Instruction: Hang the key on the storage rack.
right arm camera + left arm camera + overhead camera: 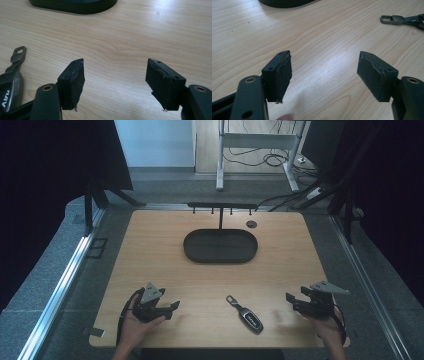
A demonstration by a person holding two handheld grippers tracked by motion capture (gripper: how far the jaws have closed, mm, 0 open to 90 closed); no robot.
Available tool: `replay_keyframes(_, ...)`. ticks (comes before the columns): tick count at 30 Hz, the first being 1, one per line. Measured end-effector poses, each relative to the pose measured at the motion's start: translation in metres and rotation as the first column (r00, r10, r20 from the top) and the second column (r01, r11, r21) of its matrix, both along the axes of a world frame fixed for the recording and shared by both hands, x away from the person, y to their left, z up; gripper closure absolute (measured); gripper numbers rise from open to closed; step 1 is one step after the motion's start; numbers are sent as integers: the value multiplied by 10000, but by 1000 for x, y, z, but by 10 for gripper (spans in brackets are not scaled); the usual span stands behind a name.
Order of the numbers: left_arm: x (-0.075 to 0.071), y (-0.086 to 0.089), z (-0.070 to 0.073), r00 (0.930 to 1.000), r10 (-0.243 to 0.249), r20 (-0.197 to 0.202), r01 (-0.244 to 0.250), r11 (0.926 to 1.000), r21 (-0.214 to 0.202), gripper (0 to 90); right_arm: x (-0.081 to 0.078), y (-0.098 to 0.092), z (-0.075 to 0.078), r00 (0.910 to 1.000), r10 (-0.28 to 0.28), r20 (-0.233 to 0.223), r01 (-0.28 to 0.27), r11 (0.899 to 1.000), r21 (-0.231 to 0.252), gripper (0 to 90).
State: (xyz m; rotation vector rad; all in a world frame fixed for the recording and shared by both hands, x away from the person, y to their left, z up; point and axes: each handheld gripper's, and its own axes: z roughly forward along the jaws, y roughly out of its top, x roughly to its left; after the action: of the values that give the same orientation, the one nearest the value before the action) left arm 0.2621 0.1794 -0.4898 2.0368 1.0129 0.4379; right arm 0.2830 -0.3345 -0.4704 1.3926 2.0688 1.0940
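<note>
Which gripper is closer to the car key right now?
Right, narrowly. The right gripper sits just right of the car key, open and apart from it. The left gripper lies farther off on the key's left, also open.

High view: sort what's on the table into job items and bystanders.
Job items:
- car key fob, between the grippers
- left gripper, open
- right gripper, open

Bystanders:
- black oval tray
- hook rack behind it
- round grommet

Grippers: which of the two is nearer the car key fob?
The right gripper; the car key fob lies closer to it than to the left gripper.
</note>
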Motion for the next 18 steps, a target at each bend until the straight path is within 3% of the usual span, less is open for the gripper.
replay_keyframes(18,0,0,1,10000,-44,-12,44,10000,31,281,-7,1,16,9997,196,153,-194,9997,-155,335)
